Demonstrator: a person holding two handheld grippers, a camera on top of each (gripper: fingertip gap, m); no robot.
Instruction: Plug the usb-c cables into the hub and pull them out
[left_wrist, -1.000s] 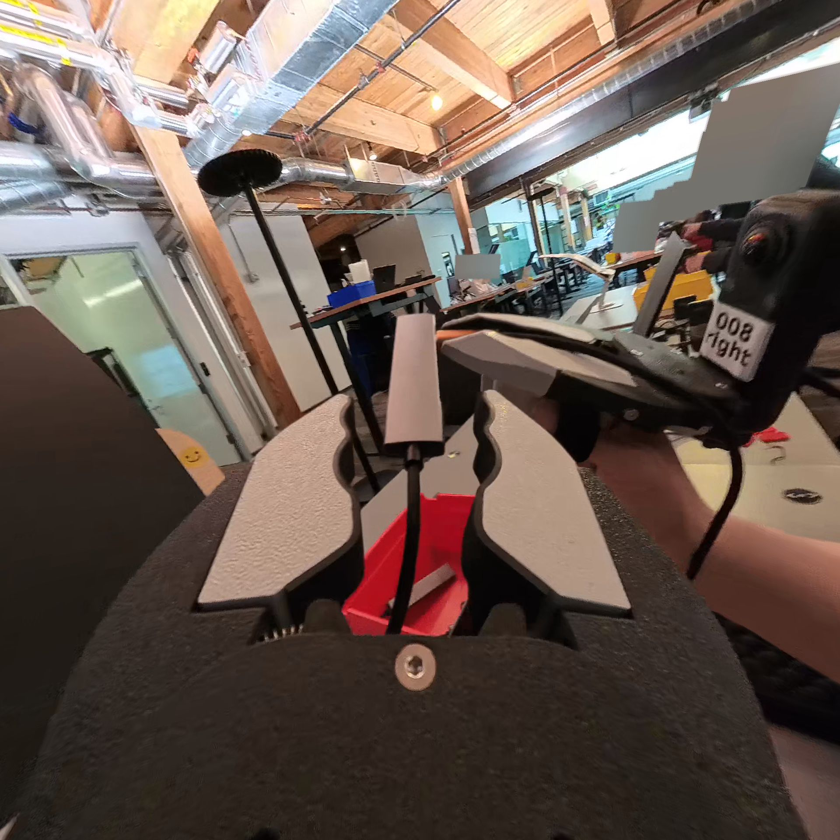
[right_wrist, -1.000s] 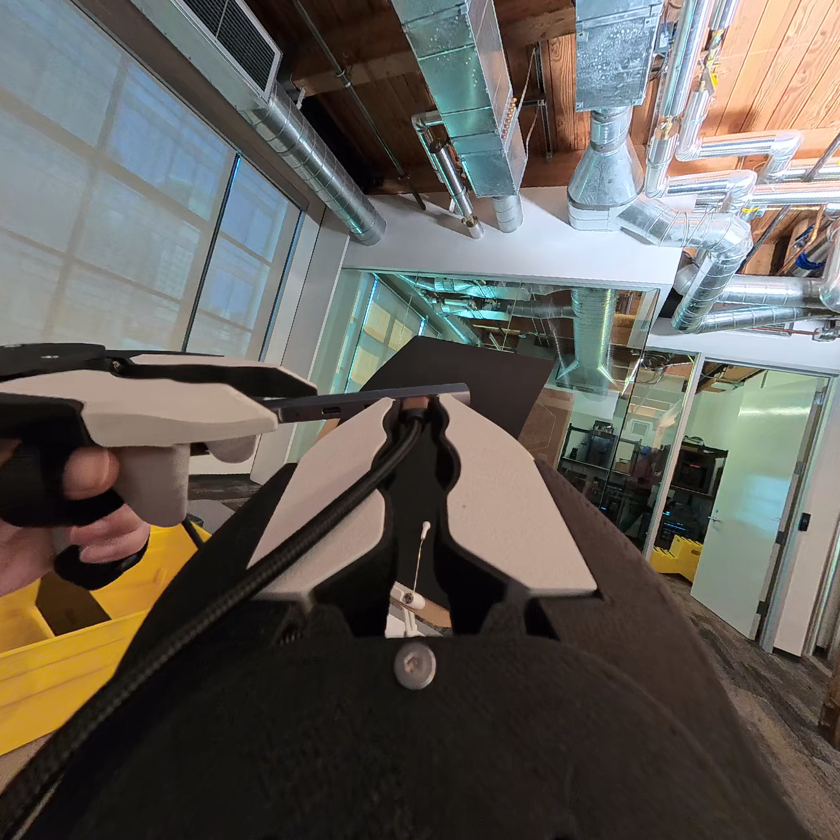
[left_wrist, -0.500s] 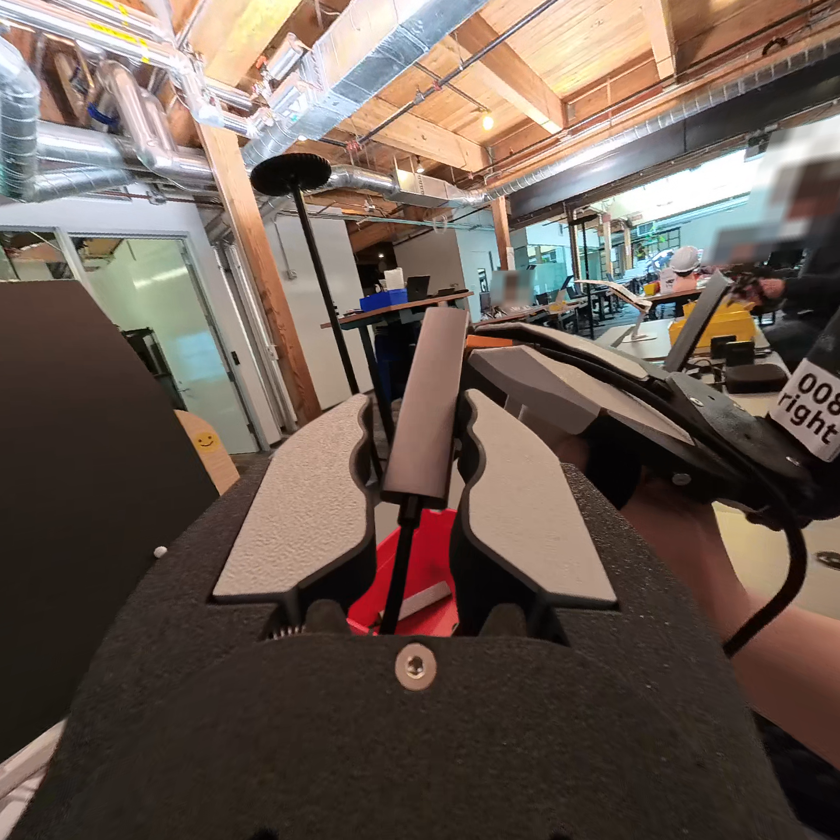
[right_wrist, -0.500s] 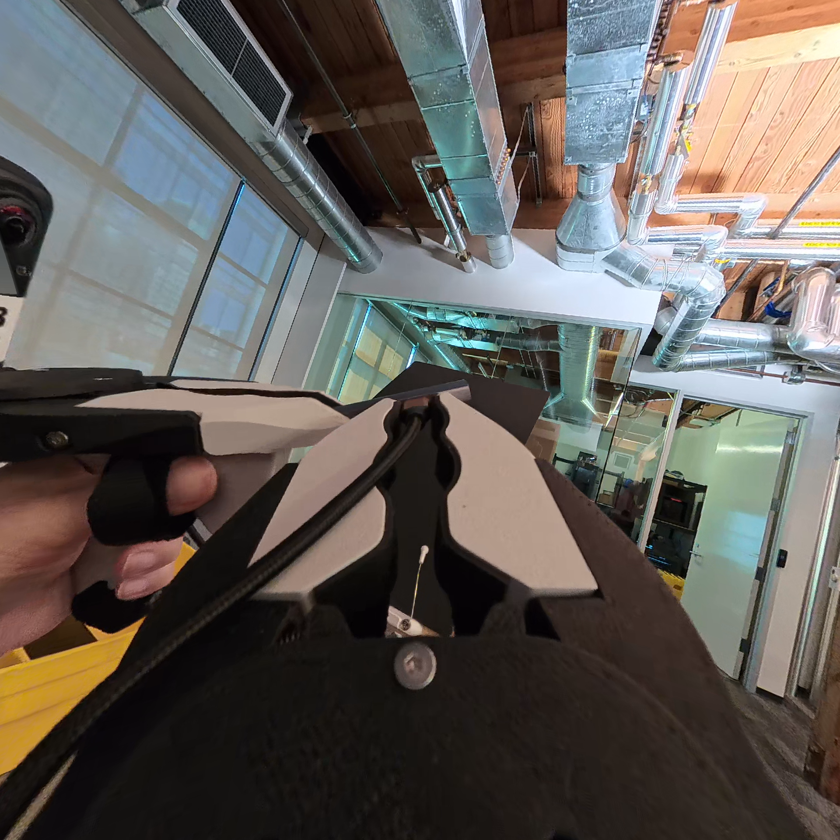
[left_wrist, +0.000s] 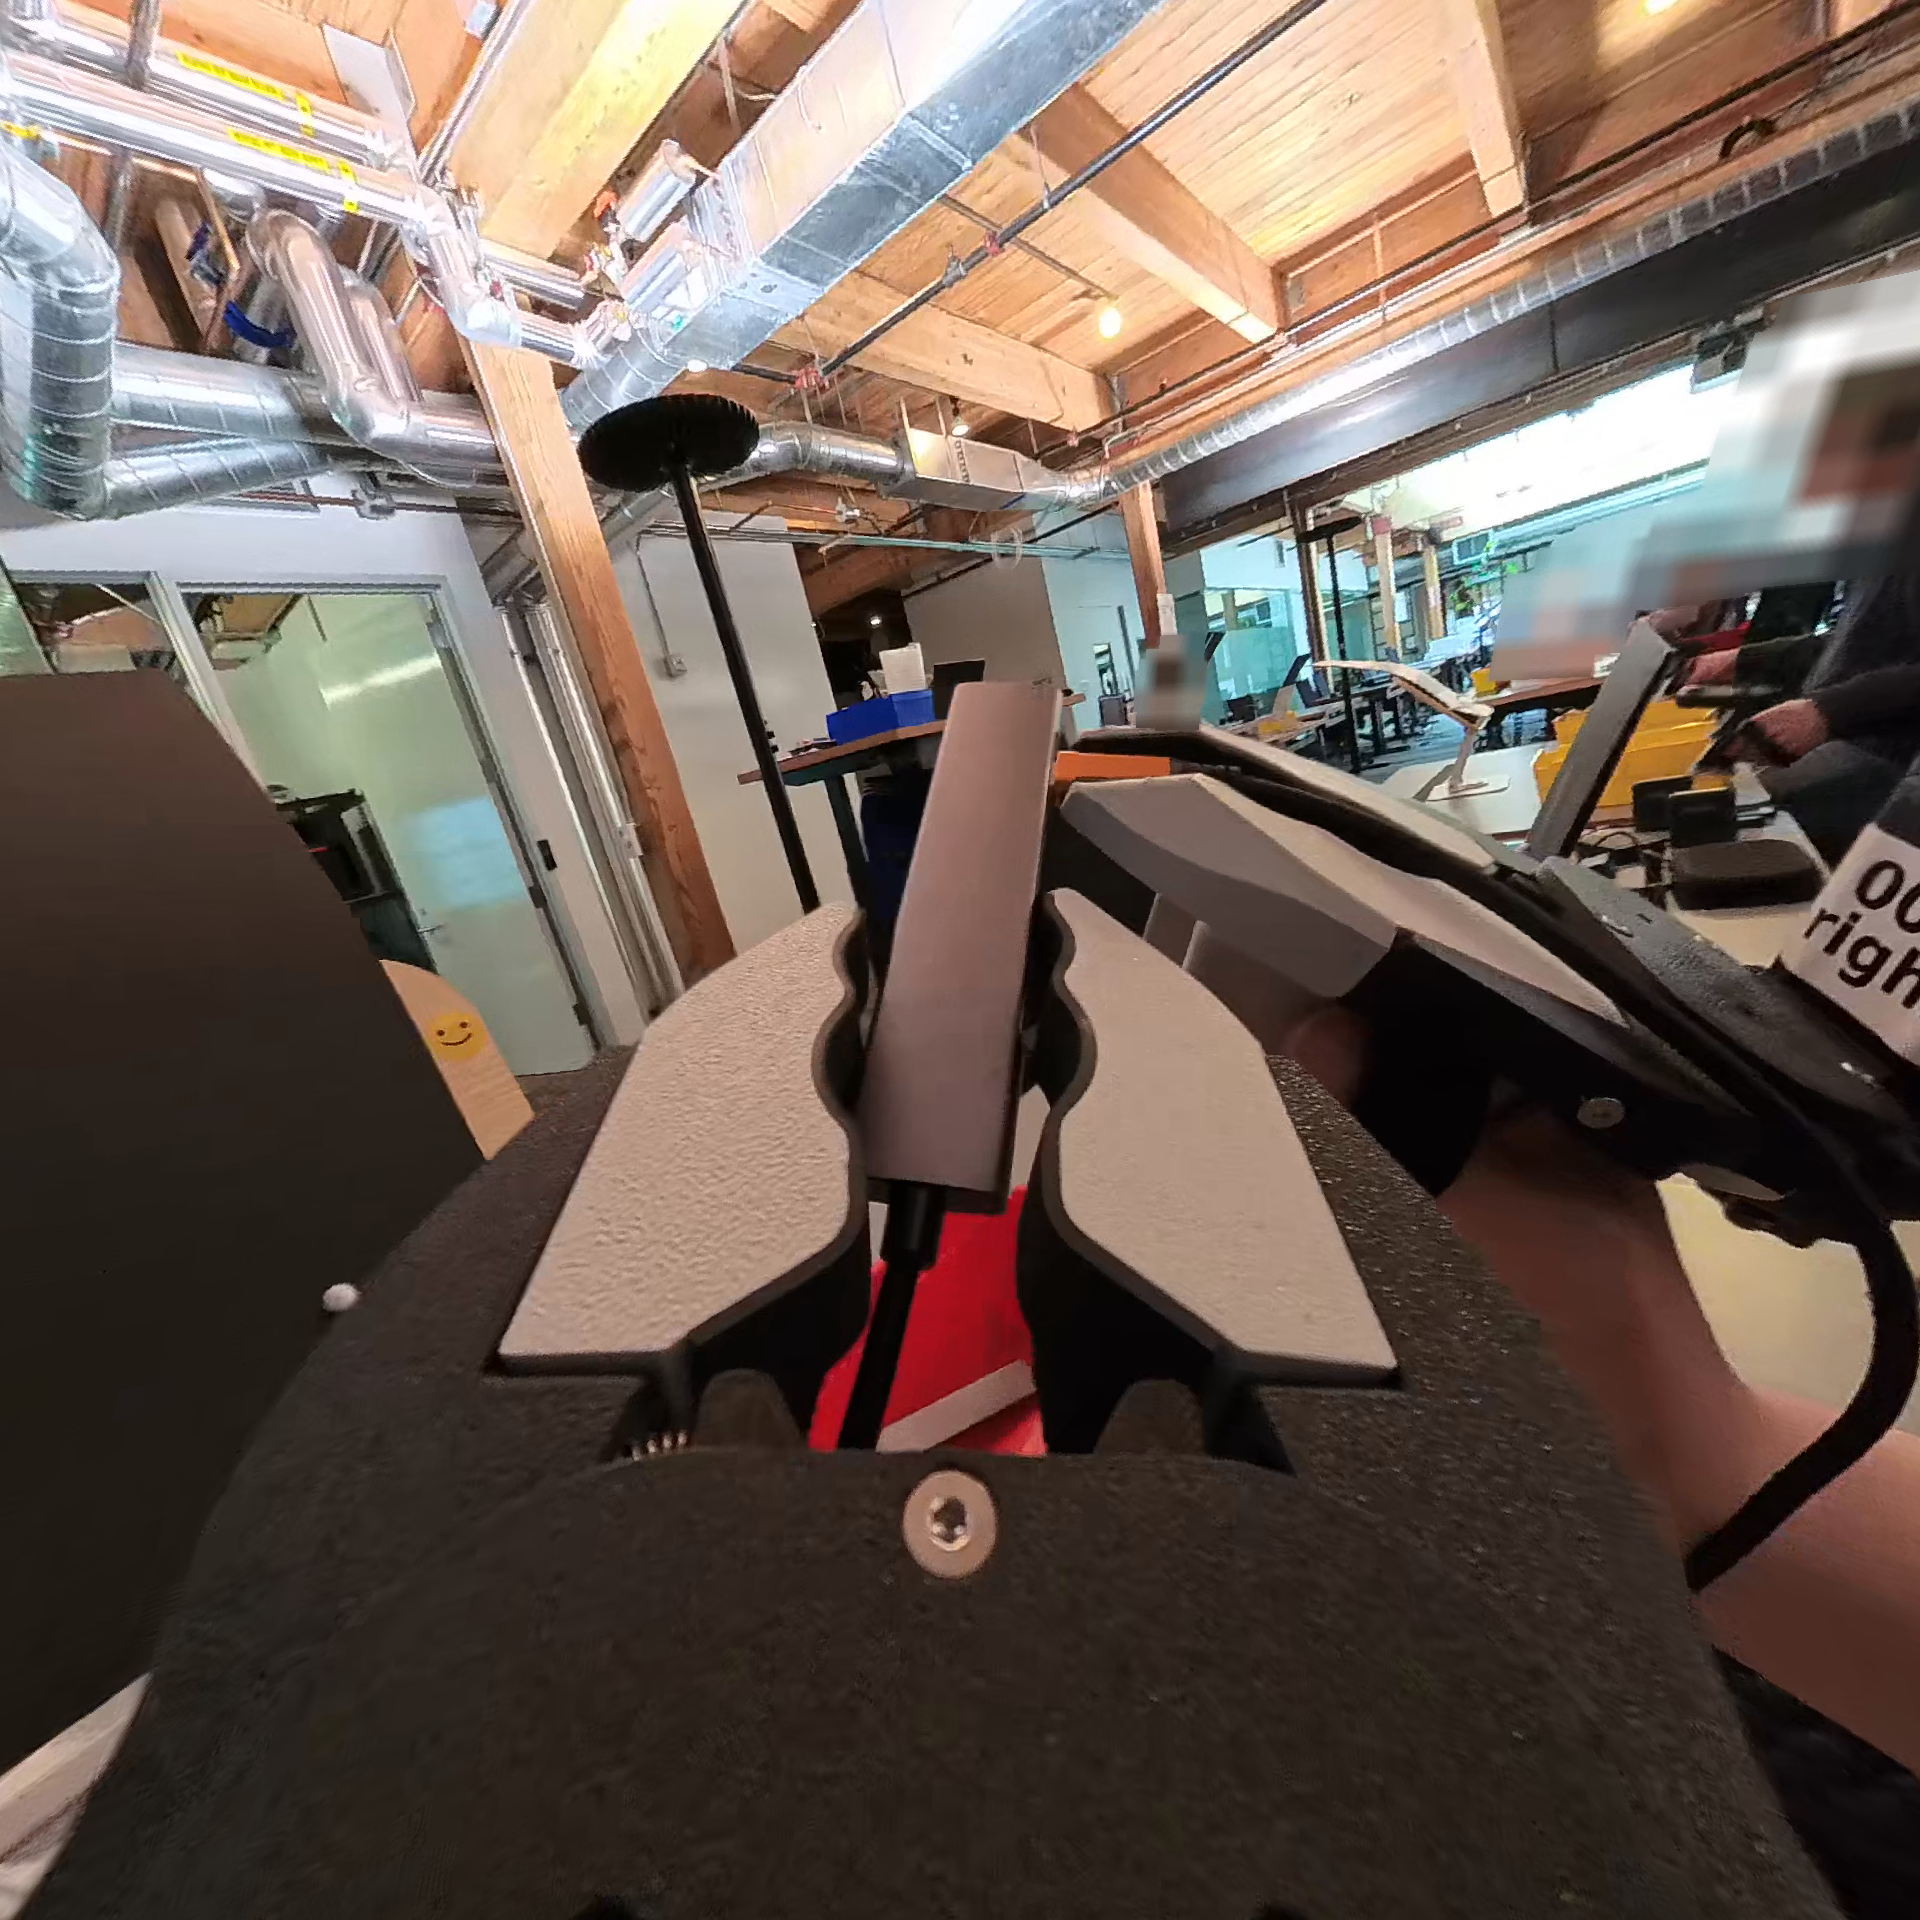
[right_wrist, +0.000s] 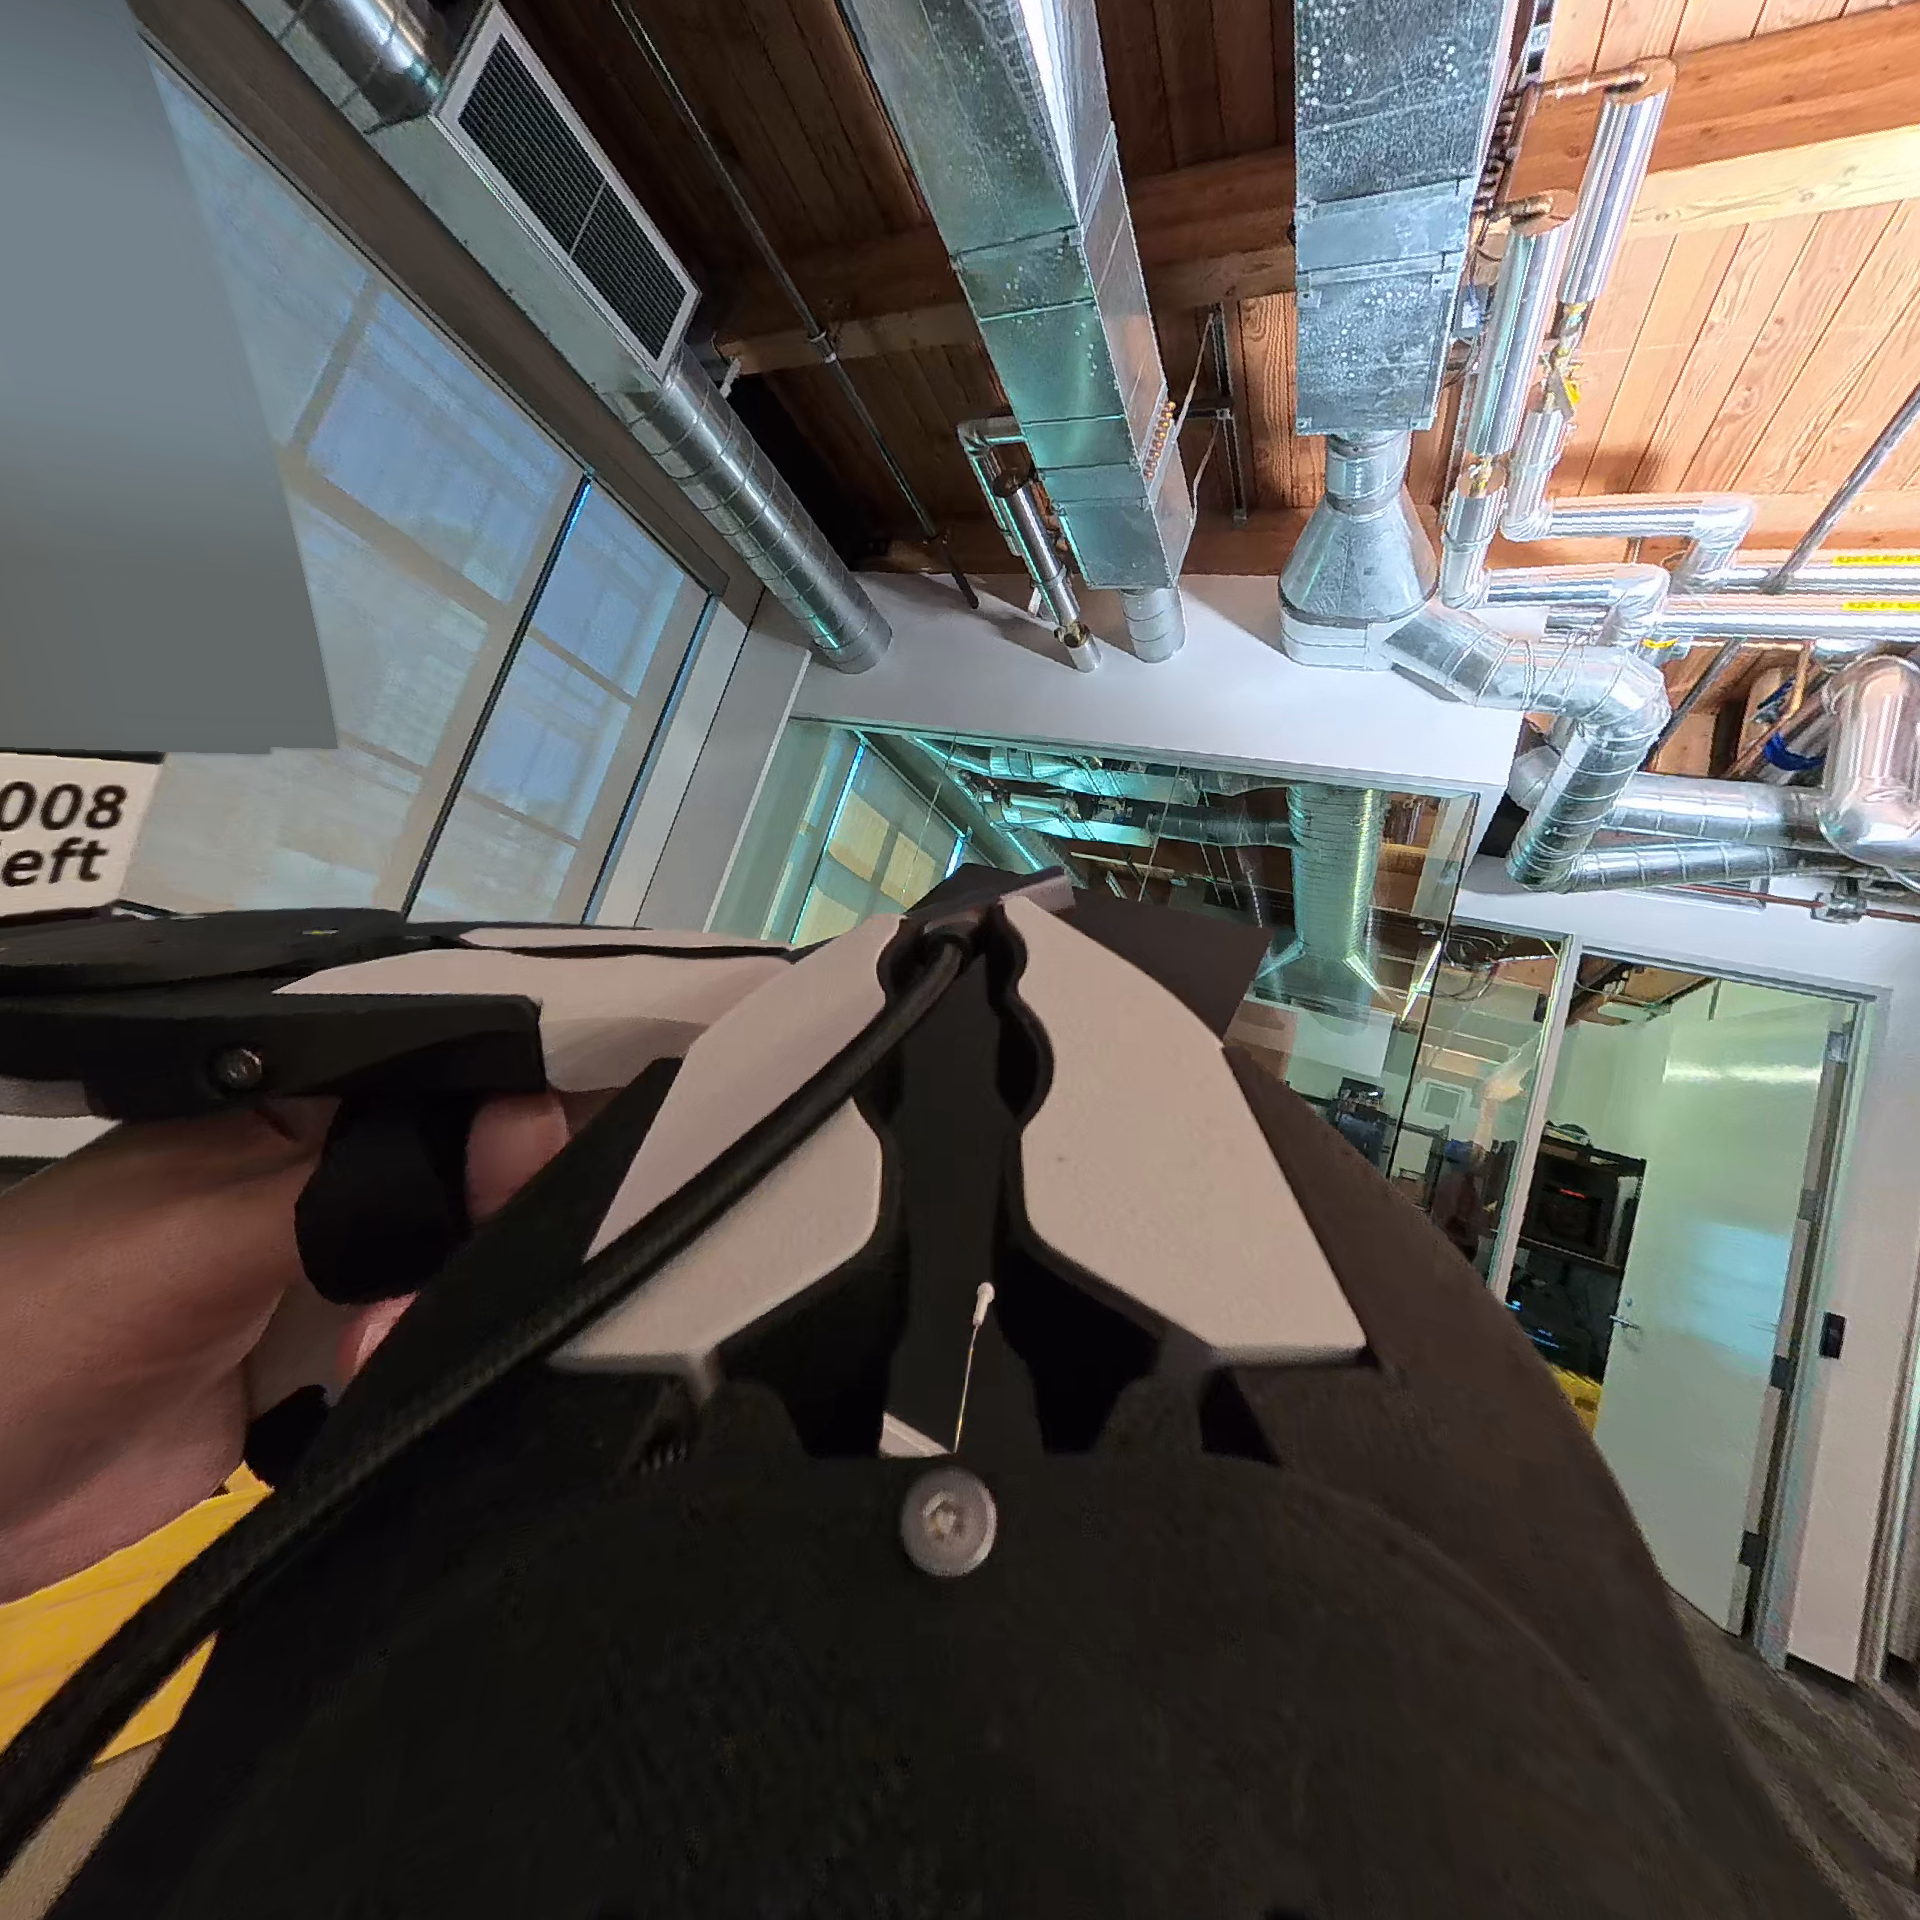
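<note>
Left wrist view shows our left gripper (left_wrist: 951, 1049) pinching the hub (left_wrist: 961, 935), a grey bar standing upright at frame centre with its own black lead (left_wrist: 888, 1330) hanging down over a red bin (left_wrist: 935, 1340). A second ago the fingers stood spread with the hub loose between them; now both pads press its sides, so we have taken a firm hold. Our right gripper (left_wrist: 1226, 894) sits at centre right, closer to the hub than before.

Right wrist view has the right gripper (right_wrist: 982, 925) pressed together on the cable (right_wrist: 727, 1143) near its plug, which runs off to the lower left. Its tips meet the hub's edge (right_wrist: 1023, 891) at frame centre. We cannot tell whether the plug is seated; we judge that insertion is under way.
</note>
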